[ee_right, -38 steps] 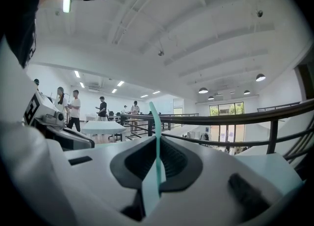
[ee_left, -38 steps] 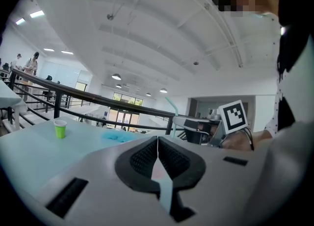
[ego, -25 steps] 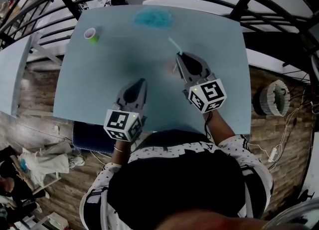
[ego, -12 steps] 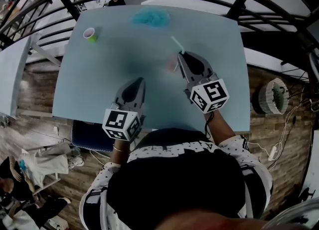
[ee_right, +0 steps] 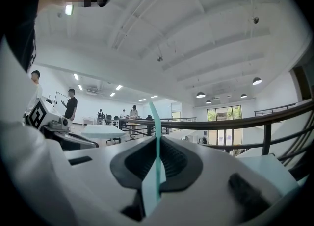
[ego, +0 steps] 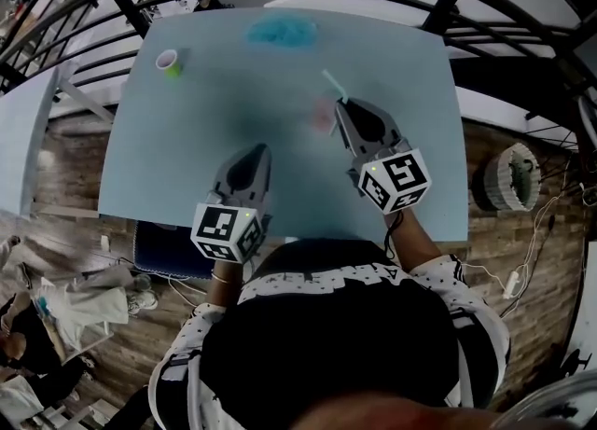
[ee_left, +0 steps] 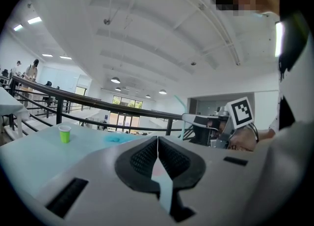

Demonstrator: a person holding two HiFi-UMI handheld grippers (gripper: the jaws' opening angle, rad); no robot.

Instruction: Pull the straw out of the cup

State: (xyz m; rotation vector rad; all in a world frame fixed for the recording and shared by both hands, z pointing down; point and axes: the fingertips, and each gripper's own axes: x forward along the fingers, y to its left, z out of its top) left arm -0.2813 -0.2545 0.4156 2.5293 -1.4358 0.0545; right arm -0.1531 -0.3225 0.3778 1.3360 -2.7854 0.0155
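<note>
A thin teal straw (ego: 330,81) sticks up and away from my right gripper (ego: 340,106), which is shut on it above the right half of the pale blue table (ego: 187,158). In the right gripper view the straw (ee_right: 156,122) runs up between the closed pads. A faint pinkish patch (ego: 322,117) lies on the table just left of that gripper; I cannot tell what it is. My left gripper (ego: 259,150) hovers near the table's front edge, jaws shut with nothing held. From the left gripper view (ee_left: 157,139) the straw (ee_left: 180,103) shows off to the right.
A small green cup (ego: 170,63) stands at the table's far left corner, also in the left gripper view (ee_left: 64,133). A blue crumpled thing (ego: 283,34) lies at the far edge. Black railings (ego: 448,8) curve behind the table. People stand in the hall beyond.
My right gripper has drifted slightly to the right with the straw still in it. The left gripper has barely moved.
</note>
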